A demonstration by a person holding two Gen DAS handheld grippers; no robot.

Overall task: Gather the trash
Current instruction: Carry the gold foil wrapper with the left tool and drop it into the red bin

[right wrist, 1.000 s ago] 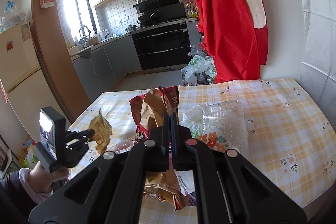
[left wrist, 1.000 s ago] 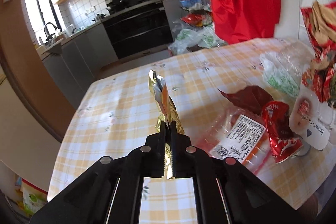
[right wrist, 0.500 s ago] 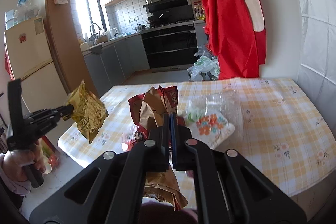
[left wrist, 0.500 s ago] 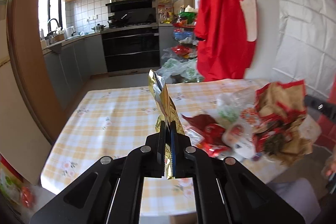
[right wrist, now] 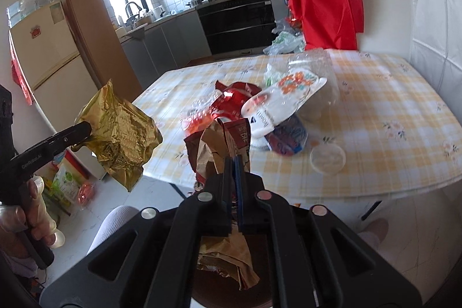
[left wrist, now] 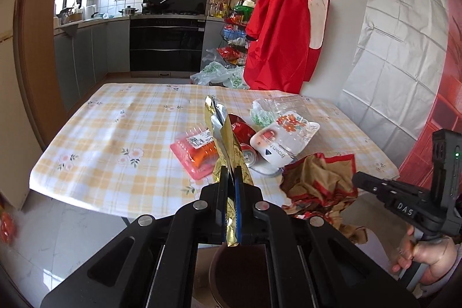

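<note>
Trash wrappers (left wrist: 288, 132) litter the checked tablecloth (left wrist: 115, 134); both jaws grip wrappers, kitchen behind.

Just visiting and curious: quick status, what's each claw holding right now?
Left gripper shut on gold foil wrapper. Right gripper shut on brown-and-red bag. More trash on table. Nothing in the way.

Black left gripper (left wrist: 230, 178) and right gripper (right wrist: 234, 163): round silver screws, blue-edged fingers (left wrist: 238, 192).
</note>
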